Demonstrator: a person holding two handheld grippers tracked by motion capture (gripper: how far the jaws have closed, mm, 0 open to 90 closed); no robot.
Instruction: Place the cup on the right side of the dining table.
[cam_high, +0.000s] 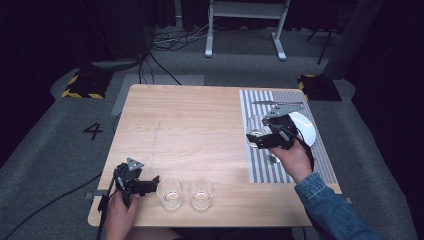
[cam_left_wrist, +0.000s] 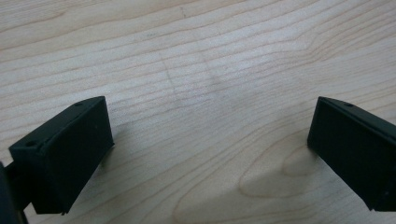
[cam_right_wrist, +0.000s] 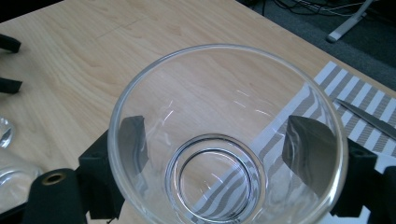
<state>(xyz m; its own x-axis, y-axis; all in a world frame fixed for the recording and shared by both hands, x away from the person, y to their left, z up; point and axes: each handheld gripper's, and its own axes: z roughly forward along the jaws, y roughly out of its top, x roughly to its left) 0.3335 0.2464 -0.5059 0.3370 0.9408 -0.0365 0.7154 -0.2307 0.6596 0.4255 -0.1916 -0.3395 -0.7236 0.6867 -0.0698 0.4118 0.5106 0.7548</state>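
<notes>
1. The right gripper has its jaws clamped on the sides of a clear, round drinking glass, which hangs in the air above the grey-and-white striped mat at the right of the light wooden table. The walls are smooth and slope inward towards the base, so in my judgement a loose or jolted grip could let the glass slide out and break on the table.
2. A white round plate lies just behind the hand; a backward swing could knock it.
3. Two more clear glasses stand near the front edge. Setting the held glass down too close could make them clink or tip.
4. The left gripper rests beside those glasses with its jaws wide apart, holding nothing; a careless nudge could push the nearest one.
</notes>
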